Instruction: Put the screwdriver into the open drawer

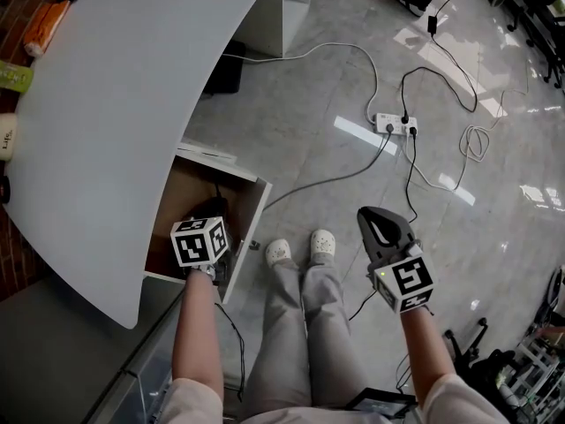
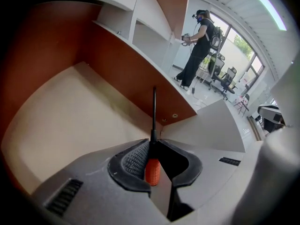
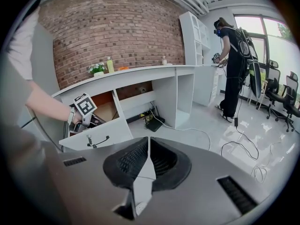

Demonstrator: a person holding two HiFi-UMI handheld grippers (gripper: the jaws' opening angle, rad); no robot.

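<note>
My left arm stretches down, so that my left claw [image 1: 208,212] tips steeply into the open drawer [image 1: 253,203]. My right claw [image 1: 381,225] hangs closed and empty beside my leg. Only the left gripper view shows the screwdriver [image 2: 153,170], its orange handle clamped between that claw's jaws and its shaft pointing ahead over the drawer floor. The head view hides it beneath the claw.

screwdriver [image 2: 152,171] – orange handle, thin black shaft, clamped in left gripper [image 2: 154,144] jaws, tip aimed into drawer [image 1: 252,210] – pulled open, white front, red-brown walls, pale floor
</note>
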